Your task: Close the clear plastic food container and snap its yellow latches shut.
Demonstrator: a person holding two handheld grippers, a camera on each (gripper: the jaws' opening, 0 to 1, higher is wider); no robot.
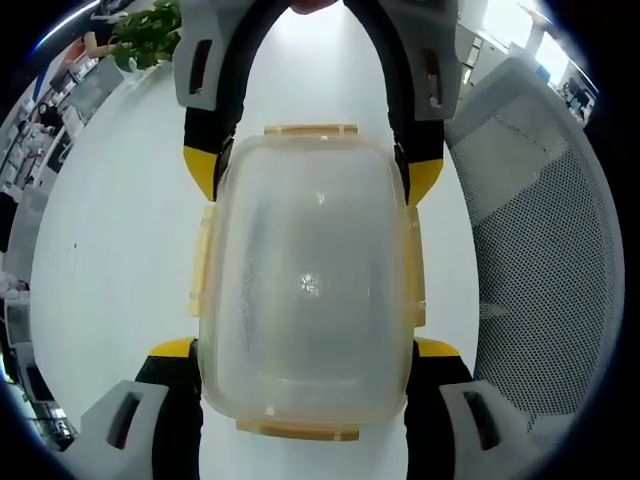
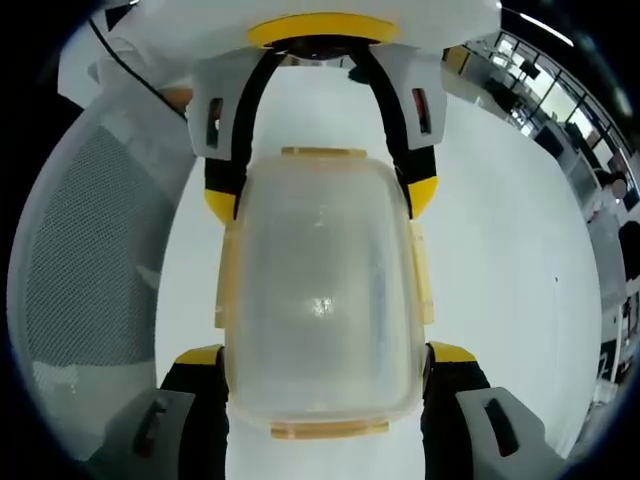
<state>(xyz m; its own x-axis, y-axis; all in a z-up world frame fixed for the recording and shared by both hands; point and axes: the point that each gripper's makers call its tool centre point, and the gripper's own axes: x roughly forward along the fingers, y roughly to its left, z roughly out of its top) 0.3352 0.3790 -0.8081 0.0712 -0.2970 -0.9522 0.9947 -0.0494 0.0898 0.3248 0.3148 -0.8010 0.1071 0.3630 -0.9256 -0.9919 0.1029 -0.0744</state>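
White table (image 1: 120, 250) across the whole background of the left gripper view, also behind everything in the right gripper view (image 2: 500, 250). Grey mesh chair (image 1: 545, 270) along the right side of the left gripper view; same chair (image 2: 90, 270) down the left side of the right gripper view. Office room with windows, blurred, at upper right of the right gripper view. Potted plant (image 1: 150, 35) at upper left of the left gripper view, too small for detail.

Clear container (image 1: 308, 285) at frame centre in the left gripper view, lid on, seen from above; centre also in the right gripper view (image 2: 322, 290). Held off the table between the two grippers, one at each end.

Left gripper (image 1: 305, 350) rising from the bottom of its own view, jaws spread wide, yellow tips touching the container's near corners on both sides; seen from the right gripper view at top centre (image 2: 322, 195), jaws straddling the far end. Right gripper (image 2: 325, 352) likewise wide apart at the bottom of its view, tips against the near corners; in the left gripper view at top (image 1: 312, 170), astride the far end. Grip pressure not readable; contact only.

Yellow latches (image 1: 203, 262) along the long sides and both short ends, lying flat against the rim; in the right gripper view (image 2: 422, 270) the same. Snapped or merely folded: cannot tell.
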